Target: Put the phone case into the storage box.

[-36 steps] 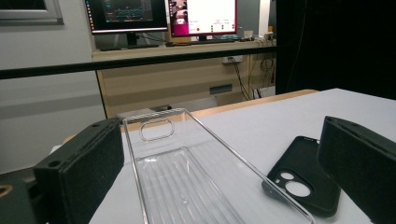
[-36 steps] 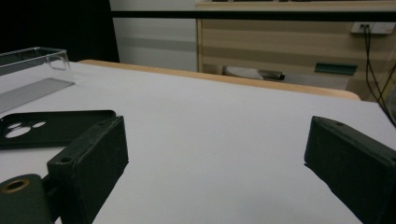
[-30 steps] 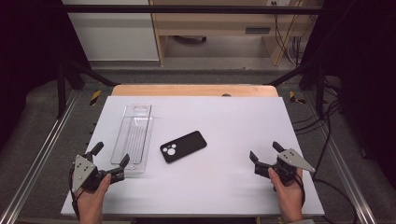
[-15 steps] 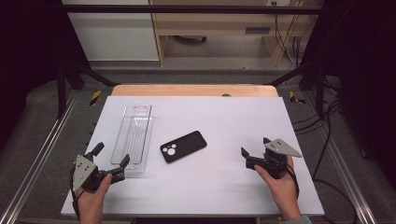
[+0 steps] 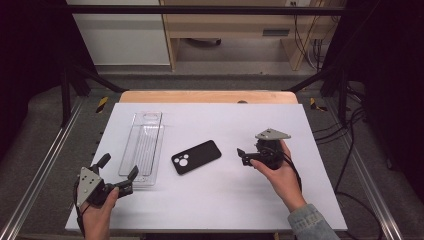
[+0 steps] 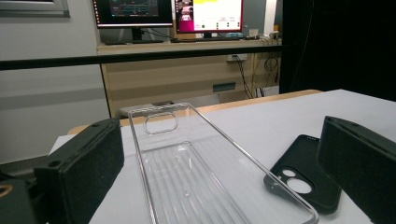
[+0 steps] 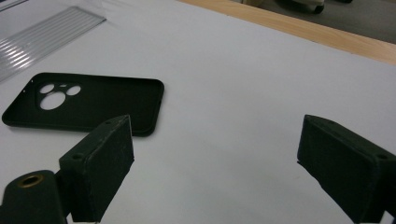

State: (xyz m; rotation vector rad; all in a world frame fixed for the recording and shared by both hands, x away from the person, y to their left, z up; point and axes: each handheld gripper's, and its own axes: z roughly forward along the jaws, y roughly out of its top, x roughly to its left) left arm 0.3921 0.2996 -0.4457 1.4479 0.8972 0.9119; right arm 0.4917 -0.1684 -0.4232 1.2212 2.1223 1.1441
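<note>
Black phone case [image 5: 196, 157] lies flat at table [image 5: 220, 210] centre, at 9 o'clock of right gripper [image 5: 243, 156]; jaws spread, just been closing slightly, nothing between them

Clear tray [image 6: 187, 177] near end cut by bottom edge; black phone case [image 6: 303, 179] partly behind jaw.

A black phone case [image 5: 196, 156] is laid flat in the middle of the white table [image 5: 225, 210]. The right gripper [image 5: 242, 156] is held just beside it, jaws apart (nothing between them). A clear tray [image 5: 143, 147] is seen near the left gripper [image 5: 119, 175], also open.
</note>
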